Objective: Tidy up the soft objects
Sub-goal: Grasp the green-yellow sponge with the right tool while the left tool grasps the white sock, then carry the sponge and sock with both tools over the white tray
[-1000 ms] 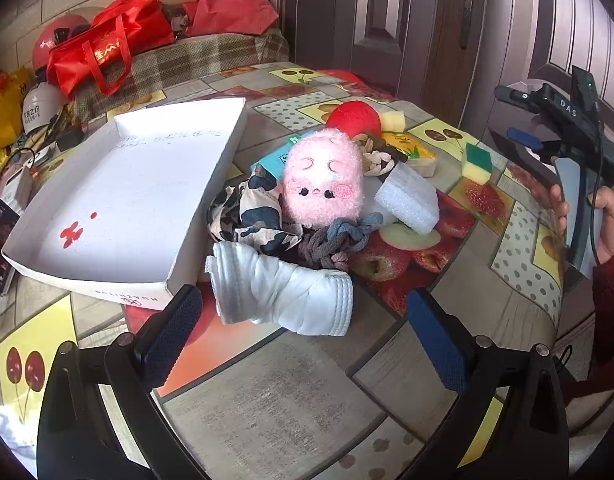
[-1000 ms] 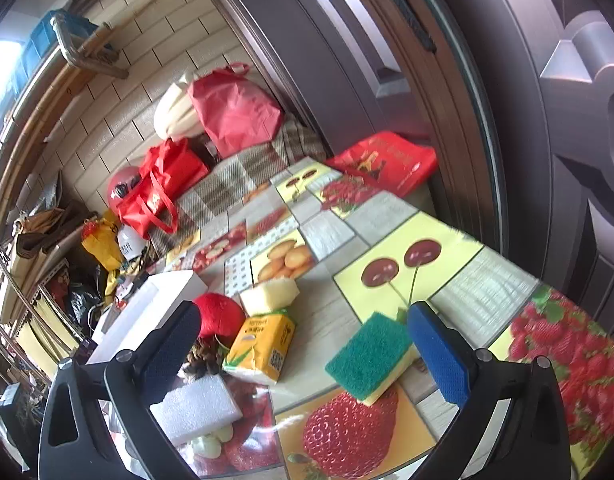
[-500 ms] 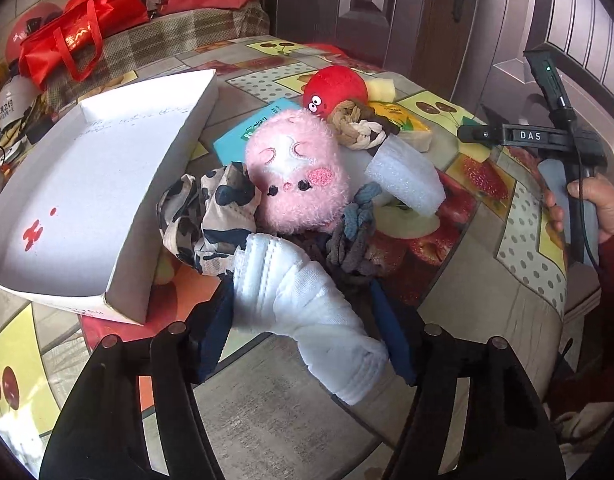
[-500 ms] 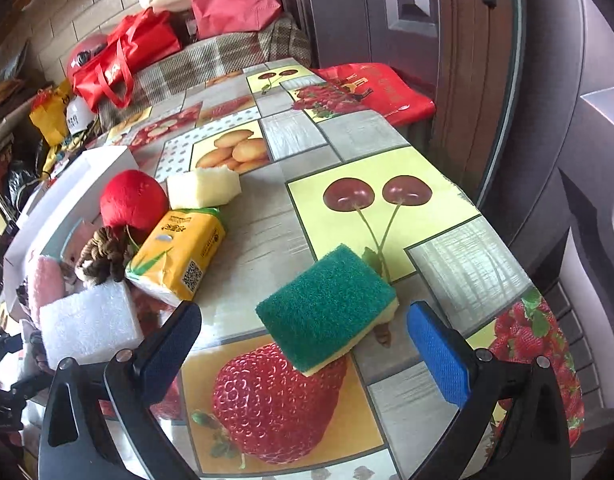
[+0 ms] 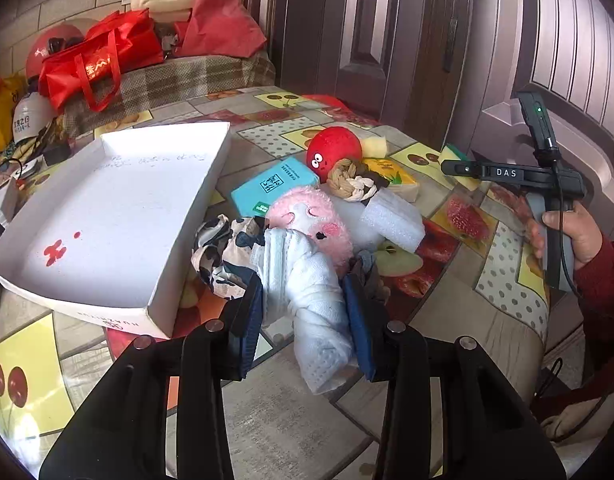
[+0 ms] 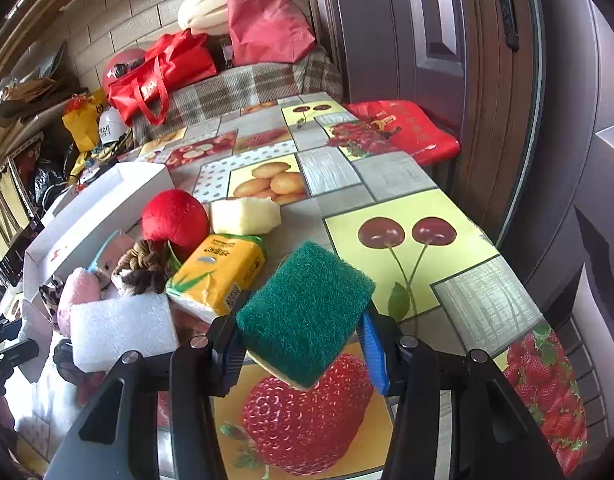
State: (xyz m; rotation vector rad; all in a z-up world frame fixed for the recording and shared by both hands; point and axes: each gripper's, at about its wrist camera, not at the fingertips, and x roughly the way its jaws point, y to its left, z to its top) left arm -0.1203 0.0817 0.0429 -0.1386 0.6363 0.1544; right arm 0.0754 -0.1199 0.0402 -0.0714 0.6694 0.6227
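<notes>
- Left gripper [image 5: 303,312] clamped on white cloth [image 5: 307,288], blue pads pressed into both sides; soft, ribbed, rolled into a bundle, lifted at the near edge of the pile
- Right gripper [image 6: 303,356] closed on sponge [image 6: 305,312]; coarse green scrub face up, yellow foam layer beneath, rectangular, tilted above the strawberry print
- White box [image 5: 107,216]: shallow cardboard tray, angular, red marks on its floor; nothing else inside that shows
- Beside the box, on the table [image 5: 291,432] with glossy fruit-patterned cover: spotted cloth [image 5: 219,252], crumpled, touching the white cloth
- Pink plush [image 5: 311,220], fluffy, round, with a stitched face, partly behind the white cloth
- Foam block [image 5: 395,220], white, fine-grained, rectangular, leaning against the plush
- Red ball [image 5: 334,150], fuzzy, with eyes; rope knot [image 5: 353,180] braided in tan and brown, just in front of it
- Teal pack [image 5: 275,184] flat beside the plush; yellow tissue pack [image 6: 219,276], glossy wrap, near the sponge
- Pale foam chunk [image 6: 245,216] behind the tissue pack, edges rough
</notes>
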